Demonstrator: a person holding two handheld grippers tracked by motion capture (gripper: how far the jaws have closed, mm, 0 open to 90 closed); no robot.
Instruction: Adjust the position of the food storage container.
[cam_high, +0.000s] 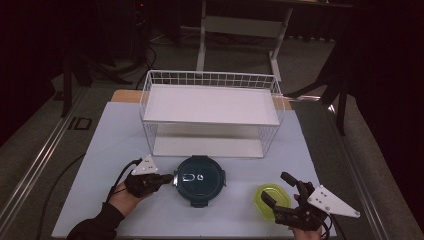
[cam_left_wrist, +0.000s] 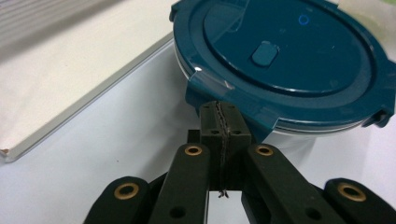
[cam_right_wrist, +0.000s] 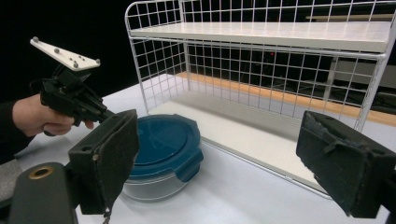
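A round clear container with a dark teal clip-on lid (cam_high: 200, 180) (cam_left_wrist: 285, 60) (cam_right_wrist: 161, 144) stands at the table's front centre. My left gripper (cam_high: 167, 178) (cam_left_wrist: 223, 122) is shut, pads pressed together with nothing between them. Its tips rest against a clip tab at the lid's left edge. In the right gripper view the left gripper (cam_right_wrist: 105, 113) comes in from the left, held by a hand (cam_right_wrist: 35, 116). My right gripper (cam_high: 280, 191) (cam_right_wrist: 229, 158) is open wide and holds nothing. It hovers at a small yellow-green container (cam_high: 271, 200) at the front right.
A white wire rack (cam_high: 210, 107) (cam_right_wrist: 261, 32) with a flat shelf on top and a base board stands behind the containers. The light table sheet (cam_high: 115, 150) ends near the front edge. Dark floor and a desk frame (cam_high: 240, 30) lie beyond.
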